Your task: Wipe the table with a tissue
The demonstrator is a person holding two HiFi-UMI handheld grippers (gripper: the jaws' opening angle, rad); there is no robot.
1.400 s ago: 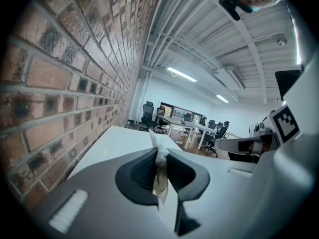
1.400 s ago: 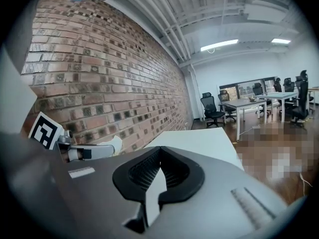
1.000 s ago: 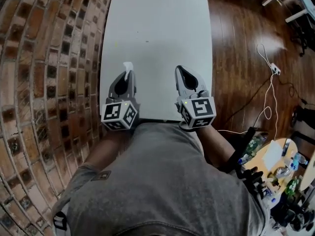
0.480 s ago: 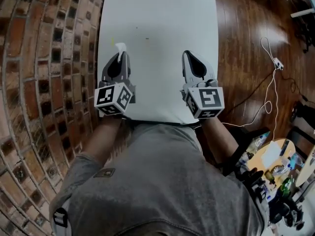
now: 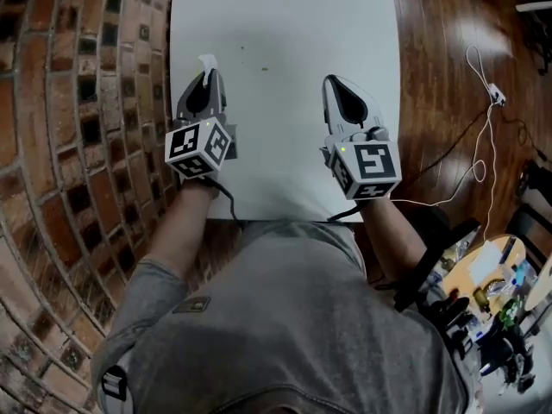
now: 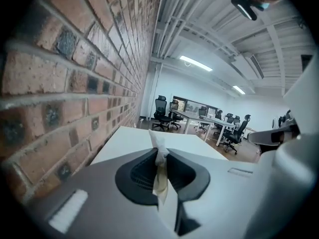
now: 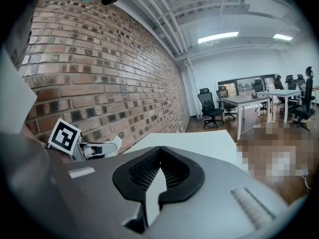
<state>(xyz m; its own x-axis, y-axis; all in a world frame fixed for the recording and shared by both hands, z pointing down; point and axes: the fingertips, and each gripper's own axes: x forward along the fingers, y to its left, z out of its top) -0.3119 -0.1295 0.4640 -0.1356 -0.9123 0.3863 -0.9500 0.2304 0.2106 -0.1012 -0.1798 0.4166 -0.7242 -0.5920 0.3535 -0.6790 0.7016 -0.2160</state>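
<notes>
The left gripper (image 5: 205,76) hangs over the left side of the white surface (image 5: 285,24), close to the brick wall (image 5: 78,102). Its jaws are clenched on a tissue (image 5: 207,61) — a thin white strip whose tip pokes out past the far end of the jaws. In the left gripper view the left gripper (image 6: 158,151) points along the surface (image 6: 129,138), and the tissue (image 6: 160,176) runs as a crumpled band down the seam between the two dark pads, pinched along its length, with a short tuft standing up above them. From the head view I cannot tell whether the tissue touches the surface.

The right gripper (image 5: 333,84) is over the right side of the surface, level with the left one and well apart from it. In its own view the right gripper (image 7: 159,152) has its jaws pressed together at the tips with nothing between them; only the white surface (image 7: 199,141) shows beyond.

A few small specks (image 5: 246,59) mark the surface between the two grippers, towards the far side. To the right is a dark wood floor (image 5: 440,84) with a white cable (image 5: 477,158) trailing over it. Far off in both gripper views stand desks and office chairs (image 6: 160,111) — a brick wall (image 7: 99,83) runs along the left.
</notes>
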